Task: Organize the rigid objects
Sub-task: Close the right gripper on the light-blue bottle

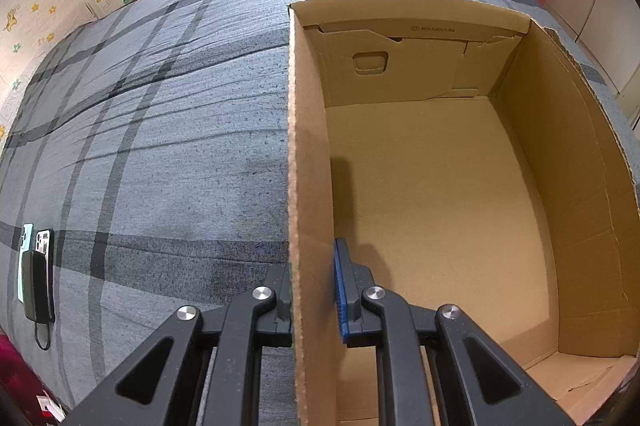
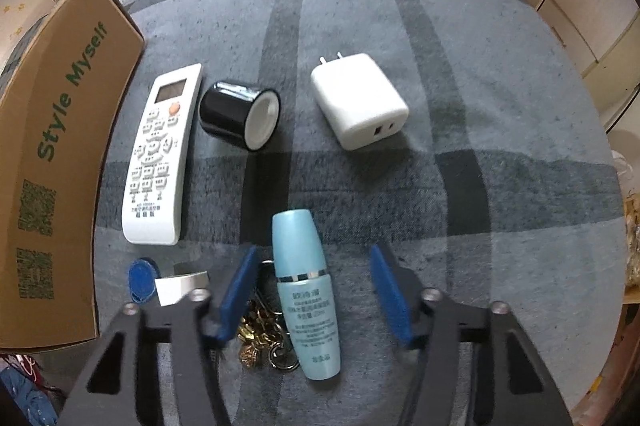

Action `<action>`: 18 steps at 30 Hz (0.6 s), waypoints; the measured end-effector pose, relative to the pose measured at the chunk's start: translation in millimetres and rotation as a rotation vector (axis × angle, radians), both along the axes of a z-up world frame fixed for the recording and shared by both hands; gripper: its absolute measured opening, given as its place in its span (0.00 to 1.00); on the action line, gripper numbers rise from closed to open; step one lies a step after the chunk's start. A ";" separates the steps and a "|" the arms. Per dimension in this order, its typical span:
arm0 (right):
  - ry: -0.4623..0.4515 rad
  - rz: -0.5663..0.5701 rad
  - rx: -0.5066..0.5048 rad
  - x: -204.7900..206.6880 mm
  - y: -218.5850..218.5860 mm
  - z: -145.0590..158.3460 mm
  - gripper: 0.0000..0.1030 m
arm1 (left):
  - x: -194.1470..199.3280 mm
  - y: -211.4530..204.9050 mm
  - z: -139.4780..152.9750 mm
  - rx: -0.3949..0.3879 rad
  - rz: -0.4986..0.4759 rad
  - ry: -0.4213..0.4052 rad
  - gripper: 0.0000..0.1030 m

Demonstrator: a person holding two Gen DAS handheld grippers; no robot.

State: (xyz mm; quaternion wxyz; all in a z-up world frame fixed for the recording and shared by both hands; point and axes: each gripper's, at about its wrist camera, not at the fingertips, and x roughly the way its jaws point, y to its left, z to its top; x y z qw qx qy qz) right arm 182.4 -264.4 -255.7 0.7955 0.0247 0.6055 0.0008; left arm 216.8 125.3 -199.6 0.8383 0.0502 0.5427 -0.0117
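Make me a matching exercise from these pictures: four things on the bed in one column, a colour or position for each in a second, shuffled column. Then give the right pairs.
Things:
1. remote control
2. charger
3. lotion bottle
4. black cap

Descriptions:
A. light blue, lying between the open tongs of the right gripper
B. lying on its side, white inside showing
C. white, two metal prongs pointing away
D. long, white, nearest the cardboard box

Pairs: 1-D, 2-C, 3-A, 4-B
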 end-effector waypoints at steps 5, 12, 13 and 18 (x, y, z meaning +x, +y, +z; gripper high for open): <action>-0.003 0.003 0.025 -0.6 -1.3 1.2 0.26 | -0.1 -0.9 -0.3 0.002 0.000 0.000 0.14; -0.003 -0.017 0.022 -1.3 -3.1 11.7 0.26 | 0.2 -1.1 -0.4 0.004 0.000 0.001 0.14; -0.005 -0.018 0.024 -1.5 -3.3 14.4 0.26 | 0.4 -1.0 -0.7 0.005 -0.001 0.003 0.14; -0.021 -0.011 0.004 -1.5 -0.2 29.1 0.26 | 0.8 -0.7 0.1 0.000 0.000 0.004 0.14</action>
